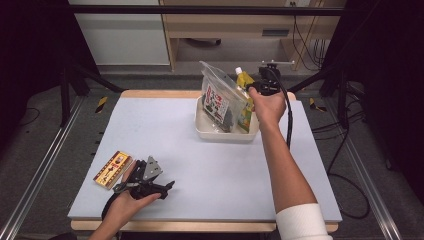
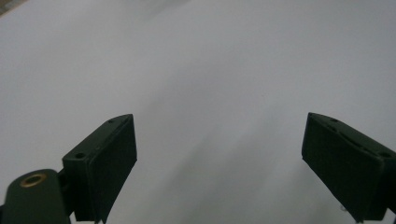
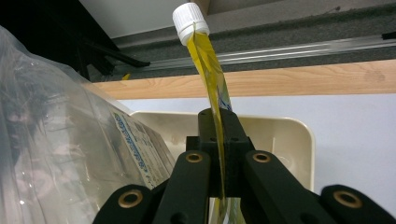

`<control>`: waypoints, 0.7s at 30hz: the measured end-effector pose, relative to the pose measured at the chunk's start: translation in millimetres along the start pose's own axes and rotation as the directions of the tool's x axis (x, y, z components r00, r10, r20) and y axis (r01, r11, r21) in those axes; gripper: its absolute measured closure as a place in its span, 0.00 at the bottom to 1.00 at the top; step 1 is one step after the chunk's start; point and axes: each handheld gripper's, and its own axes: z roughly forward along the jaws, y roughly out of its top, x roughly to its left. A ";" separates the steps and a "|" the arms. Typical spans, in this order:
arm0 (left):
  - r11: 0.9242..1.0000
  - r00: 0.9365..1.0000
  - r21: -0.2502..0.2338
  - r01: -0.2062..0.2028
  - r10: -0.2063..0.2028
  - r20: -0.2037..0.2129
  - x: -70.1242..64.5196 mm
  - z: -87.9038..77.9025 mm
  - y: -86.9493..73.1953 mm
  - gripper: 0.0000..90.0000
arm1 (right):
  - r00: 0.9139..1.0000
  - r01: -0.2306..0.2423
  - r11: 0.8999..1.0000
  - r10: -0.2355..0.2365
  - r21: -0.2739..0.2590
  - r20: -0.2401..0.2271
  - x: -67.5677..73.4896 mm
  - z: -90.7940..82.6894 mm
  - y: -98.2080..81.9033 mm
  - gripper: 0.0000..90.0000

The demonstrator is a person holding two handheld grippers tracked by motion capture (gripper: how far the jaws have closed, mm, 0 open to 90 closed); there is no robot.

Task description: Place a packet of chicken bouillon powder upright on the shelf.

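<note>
High view: sleeved right forearm [image 1: 292, 175] nearest the lens, reaching forward to right gripper [image 1: 262, 89] above cream tray [image 1: 220, 135] at far right of grey table [image 1: 210, 165]. Yellow spouted pouch [image 1: 244, 82] upright in tray, white cap up, just beside clear zip bag [image 1: 217, 97] with printed label, which leans in the tray's left half. Left gripper [image 1: 150, 180] low over table near front-left edge, hand at rest; yellow-and-red flat packet [image 1: 113, 169] just beside it, untouched.

Left gripper view: jaws spread wide, nothing between, bare grey table [image 2: 196, 70] beyond.

Right gripper view: jaws pinched shut on yellow spouted pouch [image 3: 212, 79], flat film clamped edge-on between pads; white cap [image 3: 189, 21] well above grip. Cream tray [image 3: 289, 135] rim behind and below; clear zip bag [image 3: 60, 135] crowding left side.

Judgement on step: seating pouch in tray. Best done by lowering straight, keeping pouch vertical and off the zip bag so bag does not topple. Hold pinch firm until base bears on tray floor; thin film likely to slip or fold if released early. Release, then lift clear past cap.
</note>
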 end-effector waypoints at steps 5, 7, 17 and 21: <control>1.000 1.000 0.000 0.001 -0.001 0.000 -0.3 0.5 -0.2 0.11 | 1.000 0.005 1.000 -0.005 -0.006 -0.008 -4.3 0.6 -6.1 1.00; 1.000 1.000 0.002 0.003 -0.003 0.001 -0.6 0.8 -0.3 0.11 | 1.000 0.015 1.000 -0.015 -0.014 -0.011 -4.9 0.9 -8.8 1.00; 1.000 1.000 0.012 -0.009 0.009 -0.001 -0.1 0.7 -0.5 0.11 | 0.996 0.089 0.996 -0.089 -0.023 0.012 -1.8 -3.2 -20.7 1.00; 1.000 1.000 0.013 -0.008 0.008 -0.002 -0.2 1.1 -0.6 0.11 | 0.993 0.114 0.993 -0.114 -0.014 0.024 -1.6 -4.7 -23.9 0.99</control>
